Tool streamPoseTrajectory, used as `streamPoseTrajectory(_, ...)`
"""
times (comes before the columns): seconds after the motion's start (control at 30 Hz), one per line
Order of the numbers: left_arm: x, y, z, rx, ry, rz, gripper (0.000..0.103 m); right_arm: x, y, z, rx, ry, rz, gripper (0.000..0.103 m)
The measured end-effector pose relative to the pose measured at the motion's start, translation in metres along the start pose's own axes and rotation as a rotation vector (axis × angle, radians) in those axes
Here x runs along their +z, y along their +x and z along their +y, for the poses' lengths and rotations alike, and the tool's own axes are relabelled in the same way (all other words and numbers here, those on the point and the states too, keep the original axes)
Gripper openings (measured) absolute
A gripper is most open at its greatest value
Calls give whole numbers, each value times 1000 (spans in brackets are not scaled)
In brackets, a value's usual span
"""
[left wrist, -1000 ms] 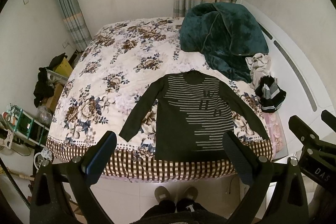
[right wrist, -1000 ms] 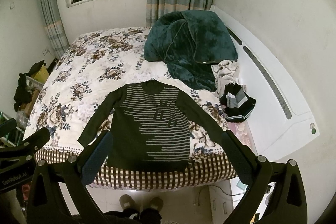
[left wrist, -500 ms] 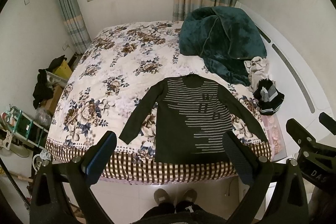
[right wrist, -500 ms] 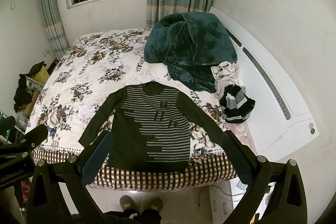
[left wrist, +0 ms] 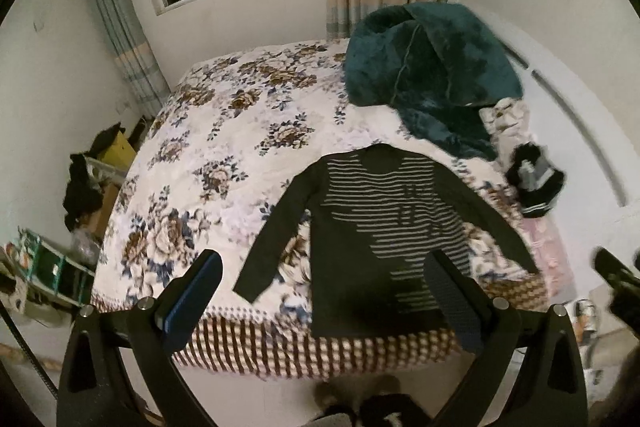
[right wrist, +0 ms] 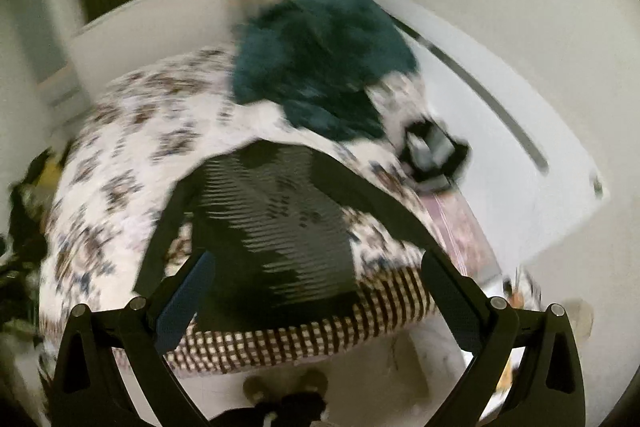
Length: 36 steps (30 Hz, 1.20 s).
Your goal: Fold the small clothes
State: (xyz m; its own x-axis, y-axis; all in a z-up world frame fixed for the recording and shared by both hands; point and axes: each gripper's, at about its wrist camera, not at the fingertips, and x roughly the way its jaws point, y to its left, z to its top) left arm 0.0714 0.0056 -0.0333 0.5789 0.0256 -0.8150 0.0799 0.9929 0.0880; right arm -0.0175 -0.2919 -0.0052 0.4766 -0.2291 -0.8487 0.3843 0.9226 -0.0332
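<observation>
A dark long-sleeved sweater with pale stripes (left wrist: pixel 384 239) lies flat, sleeves spread, at the near edge of the floral bed (left wrist: pixel 224 155); it also shows, blurred, in the right wrist view (right wrist: pixel 280 227). My left gripper (left wrist: pixel 324 299) is open and empty, held above the bed's near edge in front of the sweater's hem. My right gripper (right wrist: pixel 316 299) is open and empty, also short of the hem. A small pile of clothes (left wrist: pixel 532 183) lies at the bed's right side.
A teal blanket (left wrist: pixel 432 79) is heaped at the far right of the bed. A white headboard (left wrist: pixel 580 131) runs along the right. Clutter and boxes (left wrist: pixel 92 179) stand on the floor at left. My slippered feet (right wrist: pixel 284 391) are below the bed edge.
Both grippers have moved closer to the bed and sweater. The right wrist view is now motion-blurred and tilted. Both jaws stay open.
</observation>
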Motion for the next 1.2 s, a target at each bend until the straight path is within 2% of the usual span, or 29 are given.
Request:
streamPoseTrajectory(0.17,11,96,-34,34,43,92,103,-5,136,-102,-89,281,182,103)
streamPoseTrajectory(0.23,12,130,-47,64,65,128,103,-16,193,-152,-92,415,247,101)
streamPoseTrajectory(0.27,13,155,-57,77,77,152,103,-22,222,-176,-91,486,279,93)
streamPoseTrajectory(0.3,15,171,-63,91,84,169,103,-32,251,-199,-81,557,308,80)
streamPoseTrajectory(0.33,15,197,-73,120,93,196,103,-41,283,-225,-65,637,334,72)
streamPoseTrajectory(0.37,17,218,-80,144,101,225,103,-51,314,-249,-57,716,361,69)
streamPoseTrajectory(0.57,17,345,-109,199,83,400,103,-107,459,-346,10,1104,379,69)
streamPoseTrajectory(0.67,17,395,-122,247,96,428,103,-132,507,-377,37,1284,368,69)
streamPoseTrajectory(0.73,15,423,-130,253,99,443,103,-134,531,-391,11,1280,367,69)
streamPoseTrajectory(0.83,11,463,-147,234,97,473,103,-122,563,-404,-56,1150,343,69)
streamPoseTrajectory(0.9,9,490,-158,215,106,487,103,-119,591,-404,-42,1070,374,69)
streamPoseTrajectory(0.97,2,513,-169,195,125,501,103,-118,616,-402,27,1047,393,65)
streamPoseTrajectory(1.0,-1,525,-175,187,138,508,103,-115,624,-398,50,1027,392,35)
streamPoseTrajectory(1.03,-6,532,-178,179,151,510,103,-108,624,-392,32,1002,395,16)
streamPoseTrajectory(1.07,-8,537,-181,172,161,508,103,-102,617,-389,26,1009,363,8)
streamPoseTrajectory(1.1,-11,541,-184,163,172,504,103,-96,609,-389,40,1039,327,4)
streamPoseTrajectory(1.13,-15,544,-186,152,187,498,103,-90,596,-390,61,1087,285,4)
streamPoseTrajectory(1.2,-18,550,-190,144,215,490,103,-81,572,-397,50,1144,209,4)
